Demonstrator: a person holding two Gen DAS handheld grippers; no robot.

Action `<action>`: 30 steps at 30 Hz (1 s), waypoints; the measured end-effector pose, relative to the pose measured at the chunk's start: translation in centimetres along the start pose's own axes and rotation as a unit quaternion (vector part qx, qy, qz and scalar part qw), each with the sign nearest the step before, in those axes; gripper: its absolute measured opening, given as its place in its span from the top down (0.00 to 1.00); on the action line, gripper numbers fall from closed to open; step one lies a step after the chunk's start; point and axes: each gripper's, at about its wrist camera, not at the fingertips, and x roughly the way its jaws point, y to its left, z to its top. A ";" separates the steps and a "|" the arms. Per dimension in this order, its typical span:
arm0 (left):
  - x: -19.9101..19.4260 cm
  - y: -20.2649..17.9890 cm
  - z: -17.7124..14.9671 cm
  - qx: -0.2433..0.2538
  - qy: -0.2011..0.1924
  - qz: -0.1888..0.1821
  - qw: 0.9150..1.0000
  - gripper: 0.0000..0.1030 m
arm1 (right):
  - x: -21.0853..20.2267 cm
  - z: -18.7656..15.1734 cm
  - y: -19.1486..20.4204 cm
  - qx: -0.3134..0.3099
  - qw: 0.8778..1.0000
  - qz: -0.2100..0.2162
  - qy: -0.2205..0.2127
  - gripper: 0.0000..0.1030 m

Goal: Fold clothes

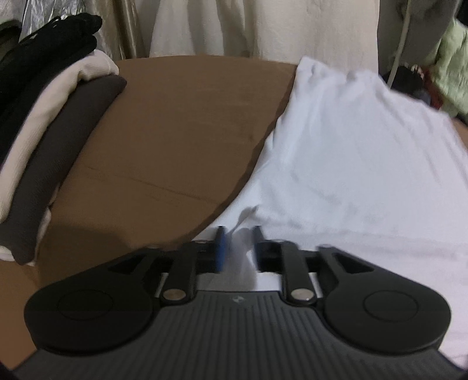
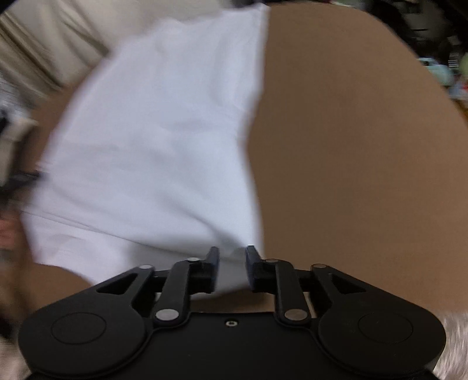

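Left tongs (image 1: 238,245) pinch white cloth (image 1: 351,146); folded stack (image 1: 44,146) beside.

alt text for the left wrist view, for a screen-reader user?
The left gripper pinches a fold of a white garment that lies spread over the right half of a brown table. A stack of folded clothes, black, cream and dark brown, sits at the table's left edge, with pale curtains behind.
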 end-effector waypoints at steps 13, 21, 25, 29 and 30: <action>-2.4 1.0 1.2 -0.003 -0.040 0.022 0.999 0.91 | 5.8 8.0 -2.0 -0.013 0.998 0.048 -0.023 0.36; 1.7 0.8 0.7 -0.002 0.006 0.008 1.000 0.92 | 9.2 8.0 -2.3 -0.043 0.996 0.033 -0.075 0.77; 1.4 0.2 0.7 0.017 0.003 0.015 1.000 0.90 | 8.8 6.8 -2.0 -0.048 0.993 -0.005 -0.110 0.93; 1.6 -0.1 0.5 0.025 0.012 0.023 0.999 0.89 | 7.7 5.8 -2.6 -0.032 0.992 -0.040 -0.113 0.94; 1.8 -0.2 0.4 0.031 0.015 0.029 0.999 0.89 | 7.9 6.1 -3.4 -0.016 0.994 -0.035 -0.102 0.94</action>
